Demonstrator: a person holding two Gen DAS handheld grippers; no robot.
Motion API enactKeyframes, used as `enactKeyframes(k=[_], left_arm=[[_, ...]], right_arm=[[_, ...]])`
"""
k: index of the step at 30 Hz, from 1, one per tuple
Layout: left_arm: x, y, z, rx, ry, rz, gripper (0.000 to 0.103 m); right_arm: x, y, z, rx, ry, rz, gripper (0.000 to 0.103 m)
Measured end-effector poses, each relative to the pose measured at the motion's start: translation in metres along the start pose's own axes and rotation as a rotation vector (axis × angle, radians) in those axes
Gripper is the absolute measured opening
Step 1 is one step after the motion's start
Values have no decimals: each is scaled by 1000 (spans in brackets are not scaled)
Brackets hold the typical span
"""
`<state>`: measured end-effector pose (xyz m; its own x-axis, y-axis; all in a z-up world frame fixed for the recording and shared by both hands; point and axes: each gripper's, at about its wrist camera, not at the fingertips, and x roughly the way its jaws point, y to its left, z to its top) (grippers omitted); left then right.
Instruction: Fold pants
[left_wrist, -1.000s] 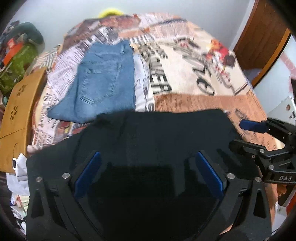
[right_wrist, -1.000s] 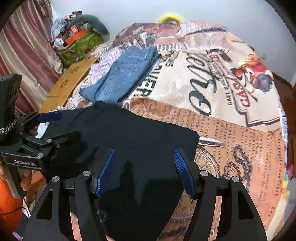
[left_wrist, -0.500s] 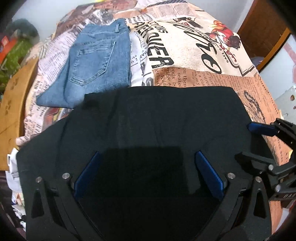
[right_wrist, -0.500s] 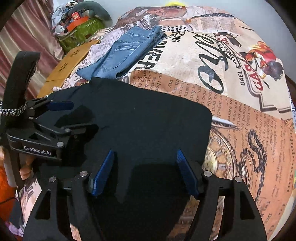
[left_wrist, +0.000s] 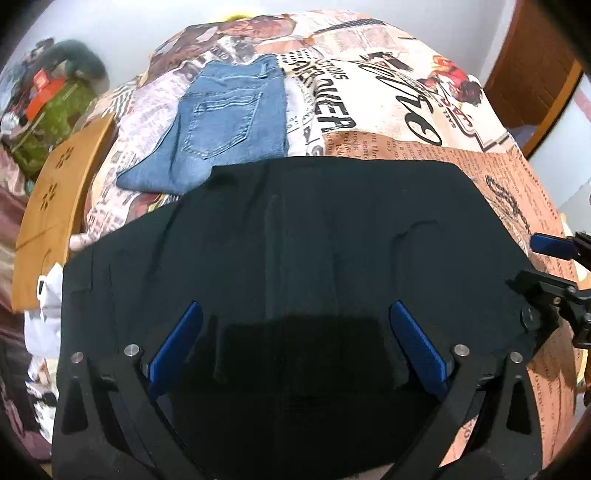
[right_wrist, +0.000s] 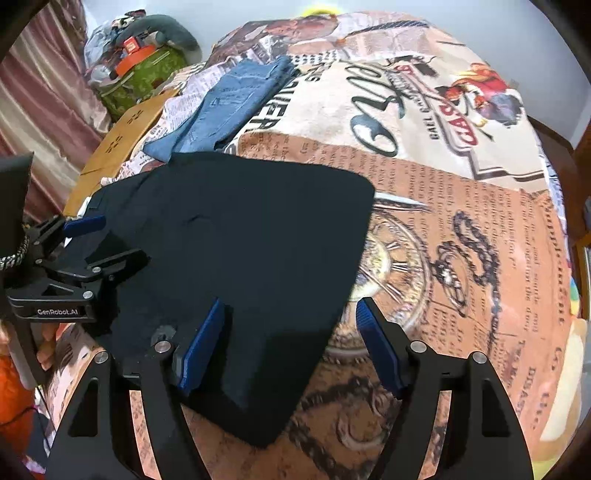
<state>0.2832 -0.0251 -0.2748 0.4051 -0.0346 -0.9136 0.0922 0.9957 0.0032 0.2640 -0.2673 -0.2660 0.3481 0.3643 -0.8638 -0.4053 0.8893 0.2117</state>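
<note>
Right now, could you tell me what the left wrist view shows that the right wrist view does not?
Only the left wrist view shows the wooden door and the jeans' back pocket. Only the right wrist view shows the striped curtain and the clock print. Both show the black pants, folded blue jeans and printed bedspread.

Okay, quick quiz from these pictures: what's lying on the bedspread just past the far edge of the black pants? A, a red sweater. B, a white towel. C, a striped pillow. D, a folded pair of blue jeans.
D: folded blue jeans, back pocket showing, lie on the printed bedspread just beyond the black pants.
</note>
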Motion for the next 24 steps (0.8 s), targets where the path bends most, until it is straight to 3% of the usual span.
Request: enactKeyframes(k=[6, 15, 19, 24], left_arm=[[-28, 18, -4, -49, -66, 61, 103], [-102, 98, -20, -263, -250, 102, 103], [-113, 136, -38, -342, -251, 110, 103], [-101, 173, -63, -440, -182, 87, 103]], right_arm=[[-29, 17, 4, -35, -85, -18, 71], [-48, 61, 15, -93, -182, 18, 78], [-41, 82, 19, -124, -190, 30, 82], [-19, 106, 21, -160, -151, 39, 82]])
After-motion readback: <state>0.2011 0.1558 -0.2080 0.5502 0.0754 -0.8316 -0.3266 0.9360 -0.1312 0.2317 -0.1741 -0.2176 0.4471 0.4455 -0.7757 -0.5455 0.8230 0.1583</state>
